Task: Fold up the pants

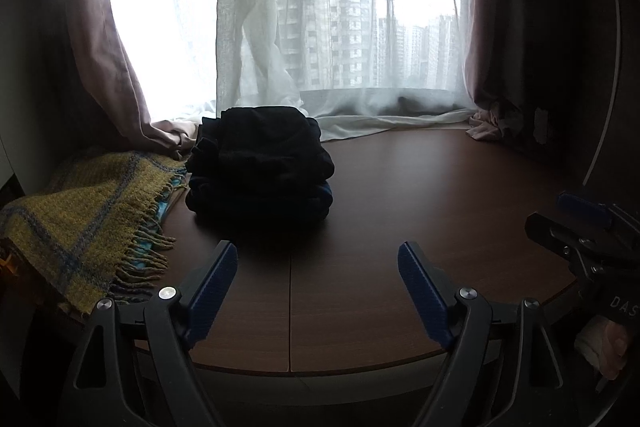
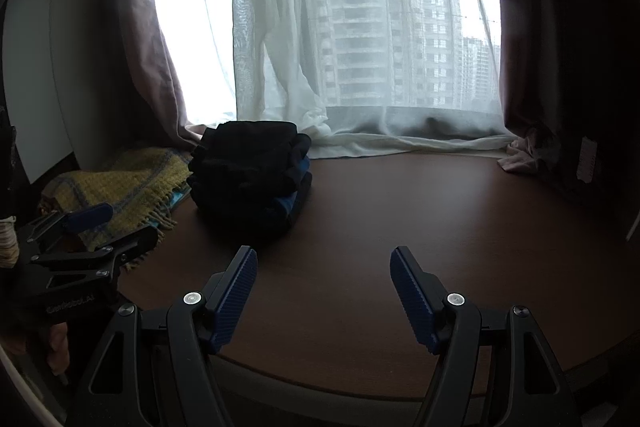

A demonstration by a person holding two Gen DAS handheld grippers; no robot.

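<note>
- The left gripper [image 1: 316, 259] is sitting low in the frame, its jaws standing wide apart with nothing between them.
- The right gripper [image 2: 324, 263] is likewise gaping empty, low centre.
- A hand [image 1: 608, 347] is showing at the lower right edge.

Right wrist view: folded pants stacked on the worktop, both hand-held grippers clear of them.

The right hand-held gripper [image 2: 324, 255] has its jaws apart over bare worktop [image 2: 440, 211], nothing between them. The dark pants [image 2: 252, 175] sit folded in a stack at the back left, beside a yellow plaid blanket [image 2: 128, 183]. The left hand-held gripper [image 2: 104, 231] shows at the left edge. Curtains [image 2: 280, 47] hang behind.
</note>
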